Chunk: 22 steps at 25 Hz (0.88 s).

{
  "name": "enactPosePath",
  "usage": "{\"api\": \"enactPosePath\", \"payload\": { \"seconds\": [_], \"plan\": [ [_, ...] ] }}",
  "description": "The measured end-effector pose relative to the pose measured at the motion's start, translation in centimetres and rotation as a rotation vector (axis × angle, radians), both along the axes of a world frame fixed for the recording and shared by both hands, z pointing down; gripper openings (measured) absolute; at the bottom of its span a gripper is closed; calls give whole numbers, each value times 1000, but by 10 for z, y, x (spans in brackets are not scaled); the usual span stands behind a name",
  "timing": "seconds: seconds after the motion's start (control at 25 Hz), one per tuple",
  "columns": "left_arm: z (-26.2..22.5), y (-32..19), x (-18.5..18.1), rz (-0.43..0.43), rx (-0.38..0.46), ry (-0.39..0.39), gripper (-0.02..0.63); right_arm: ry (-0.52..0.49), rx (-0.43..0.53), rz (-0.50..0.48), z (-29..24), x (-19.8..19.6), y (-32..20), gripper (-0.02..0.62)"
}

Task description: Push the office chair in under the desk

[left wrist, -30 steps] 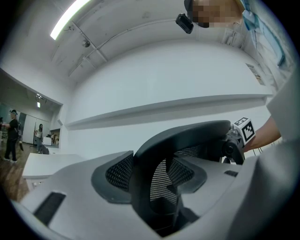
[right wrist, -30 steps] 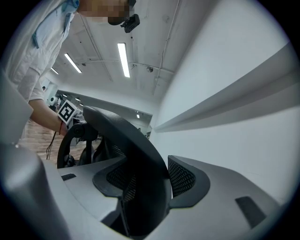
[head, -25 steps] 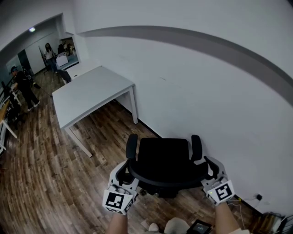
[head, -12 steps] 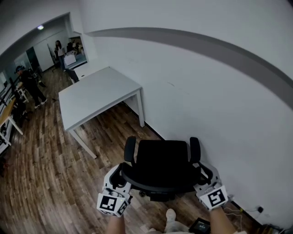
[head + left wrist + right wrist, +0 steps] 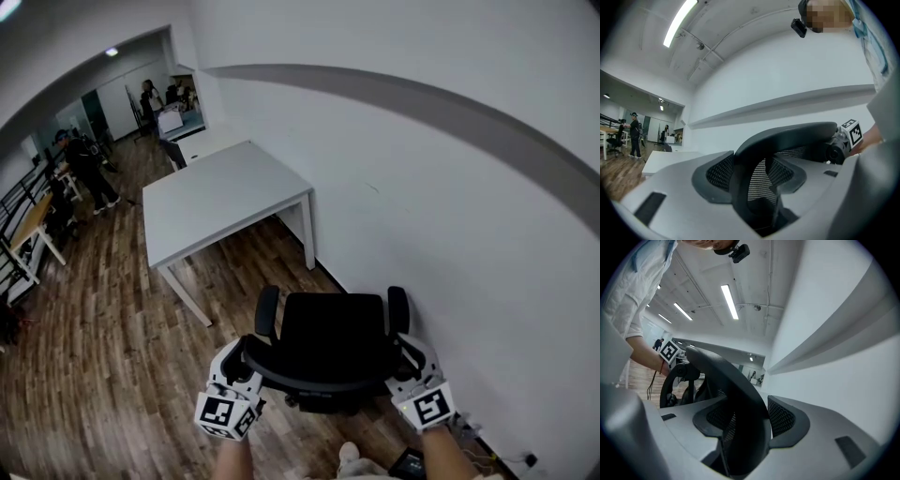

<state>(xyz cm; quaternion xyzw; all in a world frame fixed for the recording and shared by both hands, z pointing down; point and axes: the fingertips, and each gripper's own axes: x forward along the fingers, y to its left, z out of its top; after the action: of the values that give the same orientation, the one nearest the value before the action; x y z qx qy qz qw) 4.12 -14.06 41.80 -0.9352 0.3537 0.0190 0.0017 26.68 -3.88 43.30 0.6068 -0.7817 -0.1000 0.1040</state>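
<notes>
My left gripper (image 5: 246, 356) and right gripper (image 5: 405, 361) each clamp one end of the office chair (image 5: 333, 337) back rim, to steer it squarely toward the desk (image 5: 225, 197), well ahead and left of them.

I'm watching my right gripper (image 5: 749, 420) clamping its padded jaws on the black backrest rim of the office chair (image 5: 719, 376). Beyond the rim, the left gripper (image 5: 678, 365) is showing its marker cube, and a white wall (image 5: 843, 376) is running along the right.
</notes>
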Motion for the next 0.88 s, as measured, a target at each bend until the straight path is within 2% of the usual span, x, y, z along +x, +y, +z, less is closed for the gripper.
{"api": "enactPosePath", "payload": {
  "seconds": [0.4,0.88],
  "plan": [
    [3,-29,0,-109,-5,-12,202,-11,-12,-80,2,7,-46,239],
    [8,-79,-11,-175,-7,24,202,-10,-14,-147,4,2,-110,239]
  ]
}}
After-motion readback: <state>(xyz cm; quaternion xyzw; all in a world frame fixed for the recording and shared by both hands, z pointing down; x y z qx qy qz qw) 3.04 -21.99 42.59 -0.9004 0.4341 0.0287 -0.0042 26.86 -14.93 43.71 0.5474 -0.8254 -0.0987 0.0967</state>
